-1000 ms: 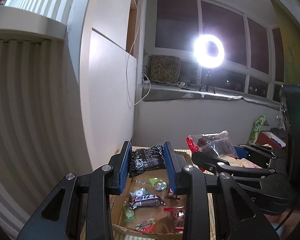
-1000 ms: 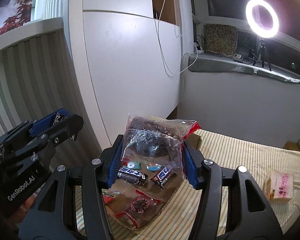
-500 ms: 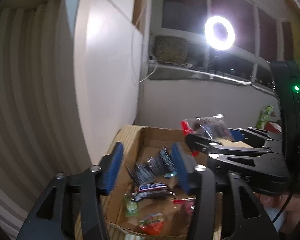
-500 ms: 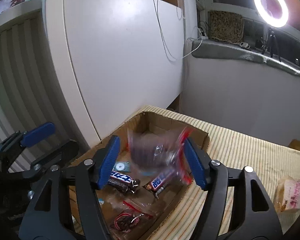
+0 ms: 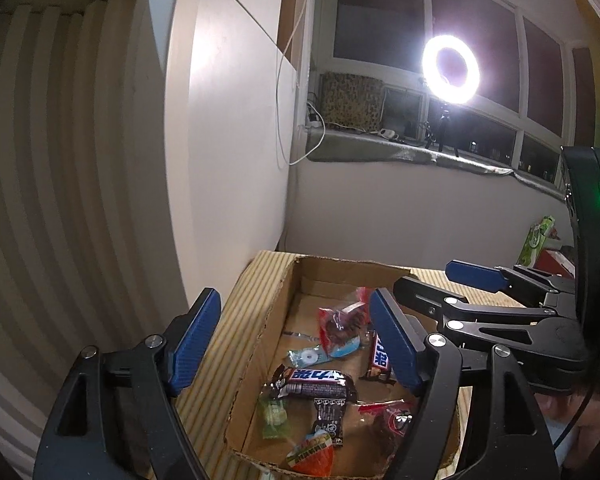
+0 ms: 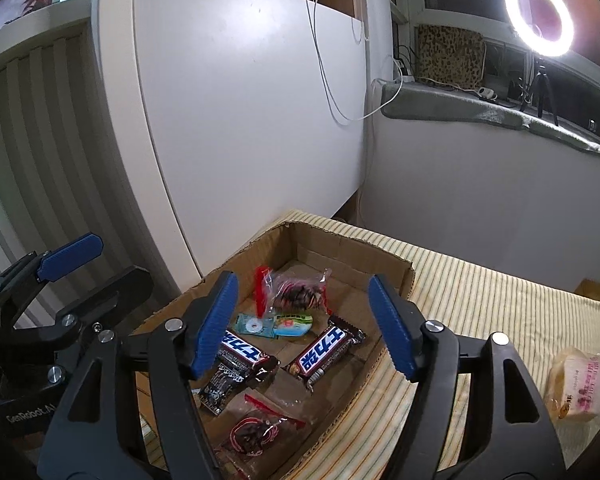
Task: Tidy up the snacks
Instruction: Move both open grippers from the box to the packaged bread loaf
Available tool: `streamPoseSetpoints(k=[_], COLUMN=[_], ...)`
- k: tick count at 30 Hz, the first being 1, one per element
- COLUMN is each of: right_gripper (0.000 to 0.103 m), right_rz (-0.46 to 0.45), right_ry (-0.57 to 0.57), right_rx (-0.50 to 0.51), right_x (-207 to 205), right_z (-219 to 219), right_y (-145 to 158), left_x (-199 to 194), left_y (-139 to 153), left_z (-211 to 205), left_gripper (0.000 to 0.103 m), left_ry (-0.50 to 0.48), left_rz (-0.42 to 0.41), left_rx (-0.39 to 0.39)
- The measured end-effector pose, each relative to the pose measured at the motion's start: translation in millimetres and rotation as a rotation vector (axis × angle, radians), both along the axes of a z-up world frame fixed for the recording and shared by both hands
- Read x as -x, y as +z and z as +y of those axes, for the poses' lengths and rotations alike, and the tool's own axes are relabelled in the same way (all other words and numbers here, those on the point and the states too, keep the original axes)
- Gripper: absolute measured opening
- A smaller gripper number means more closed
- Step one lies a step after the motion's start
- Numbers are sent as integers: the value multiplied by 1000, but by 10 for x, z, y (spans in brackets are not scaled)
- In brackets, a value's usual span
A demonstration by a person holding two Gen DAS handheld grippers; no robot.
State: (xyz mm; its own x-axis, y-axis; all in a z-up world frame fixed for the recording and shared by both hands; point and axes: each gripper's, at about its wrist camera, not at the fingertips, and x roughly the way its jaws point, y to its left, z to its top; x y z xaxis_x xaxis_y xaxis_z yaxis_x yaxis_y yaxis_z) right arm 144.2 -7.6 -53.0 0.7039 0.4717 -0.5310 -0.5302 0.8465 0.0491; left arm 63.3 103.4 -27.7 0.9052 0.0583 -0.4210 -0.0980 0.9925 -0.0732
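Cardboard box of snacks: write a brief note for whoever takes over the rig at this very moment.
Left gripper: open, empty, over the cardboard box.
Right gripper: open, empty, over the same box.
In the box: two chocolate bars, a clear bag of dark snacks, a black packet, small candies.
Done: those snacks are boxed.
Left: one wrapped pastry lies on the striped cloth, right of the box.
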Motion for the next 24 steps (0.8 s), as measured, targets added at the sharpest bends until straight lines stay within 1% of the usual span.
streamPoseSetpoints(k=[8,11,14,19,24], right_gripper=[72,75,75,76,76], right_rz=[-18,-22,-21,-23,-29], right_ry=[5,3,-4,-34,-96], right_rx=[-6,-17,-30,-54,-90], right_x=[129,172,197,230,278], right_z=[-14,-65,-150,-407,-852], right_y=[66,80,82,95,109], left_x=[112,142,150,140,128], left_y=[65,92,112,139,166], left_z=[14,0,-34,-178,-460], left_gripper=[77,78,78,78,78], left_ry=[5,8,9,-5,-46], left_rz=[-21,-27,-33,-39,-43], left_rx=[-6,-17,-28,-53,-91])
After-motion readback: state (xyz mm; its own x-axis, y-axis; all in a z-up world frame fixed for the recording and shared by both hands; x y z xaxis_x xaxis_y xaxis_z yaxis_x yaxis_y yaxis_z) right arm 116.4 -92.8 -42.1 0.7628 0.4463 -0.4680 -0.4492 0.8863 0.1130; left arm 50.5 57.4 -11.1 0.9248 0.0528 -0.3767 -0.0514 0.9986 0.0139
